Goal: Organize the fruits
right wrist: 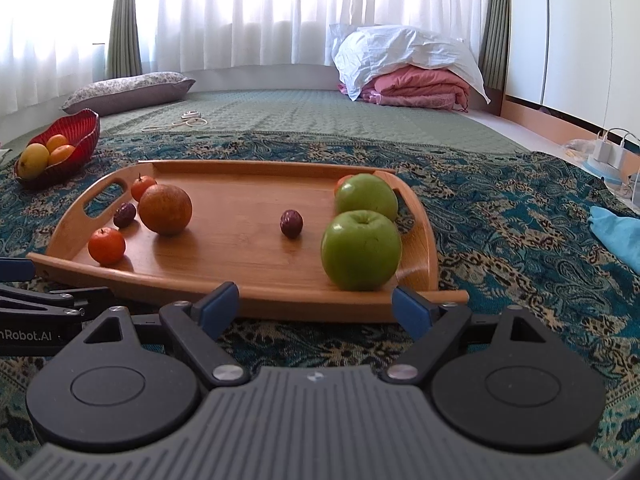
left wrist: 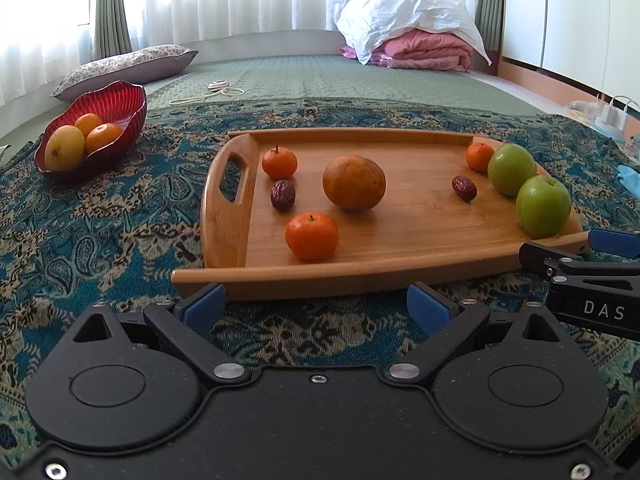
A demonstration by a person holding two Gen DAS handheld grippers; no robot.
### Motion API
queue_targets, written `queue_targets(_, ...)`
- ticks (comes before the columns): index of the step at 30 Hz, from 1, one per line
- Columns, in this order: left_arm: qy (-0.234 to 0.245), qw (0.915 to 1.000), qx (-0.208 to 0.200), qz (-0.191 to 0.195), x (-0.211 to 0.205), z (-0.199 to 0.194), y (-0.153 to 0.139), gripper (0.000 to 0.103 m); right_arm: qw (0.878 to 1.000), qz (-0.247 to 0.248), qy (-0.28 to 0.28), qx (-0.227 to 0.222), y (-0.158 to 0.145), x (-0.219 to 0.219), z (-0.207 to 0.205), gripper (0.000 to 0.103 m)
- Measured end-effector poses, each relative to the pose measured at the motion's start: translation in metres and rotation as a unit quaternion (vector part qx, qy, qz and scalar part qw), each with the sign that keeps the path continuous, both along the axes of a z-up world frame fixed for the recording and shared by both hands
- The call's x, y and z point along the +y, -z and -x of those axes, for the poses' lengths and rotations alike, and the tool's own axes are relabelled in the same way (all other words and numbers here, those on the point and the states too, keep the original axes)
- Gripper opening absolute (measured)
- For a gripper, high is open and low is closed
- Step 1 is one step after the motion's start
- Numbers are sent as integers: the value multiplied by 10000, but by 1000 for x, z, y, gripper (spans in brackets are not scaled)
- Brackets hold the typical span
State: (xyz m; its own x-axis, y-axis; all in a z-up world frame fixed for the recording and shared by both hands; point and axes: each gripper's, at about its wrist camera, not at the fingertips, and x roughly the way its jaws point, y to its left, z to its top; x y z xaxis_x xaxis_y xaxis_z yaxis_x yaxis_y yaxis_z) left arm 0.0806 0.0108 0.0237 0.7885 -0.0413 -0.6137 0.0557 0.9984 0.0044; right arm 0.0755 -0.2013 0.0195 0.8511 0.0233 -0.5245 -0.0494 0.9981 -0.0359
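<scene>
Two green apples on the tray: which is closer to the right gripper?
The front apple, at the tray's near edge just ahead of the open right gripper; the other apple sits behind it.

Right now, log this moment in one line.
phase: approach | left gripper: open | right gripper: open | wooden tray: eight fruits | red bowl: three fruits

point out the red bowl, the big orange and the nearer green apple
red bowl [left wrist: 128, 106], left wrist view, ribbed far wall
big orange [left wrist: 354, 183], left wrist view, middle of its skin
nearer green apple [right wrist: 361, 251], right wrist view, front face
</scene>
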Motion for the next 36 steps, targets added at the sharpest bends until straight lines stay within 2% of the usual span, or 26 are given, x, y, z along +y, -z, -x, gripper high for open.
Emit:
queue_targets(12, -141, 9997, 200, -42, 3, -1, 17, 97, 9997, 75, 81, 199, 17, 0, -2, 93)
queue_targets(21, -197, 9996, 178, -138, 0, -3, 23, 103, 9993, 123, 75, 355, 27, 2, -8, 95)
queue_targets(30, -299, 9994, 161, -99, 1, -6, 27, 103, 9990, 167, 37, 406, 35, 4, -11, 103)
queue_targets(36, -387, 9992, 116, -64, 0, -6, 29, 103, 9991, 43, 30, 415, 37, 1, -12, 103)
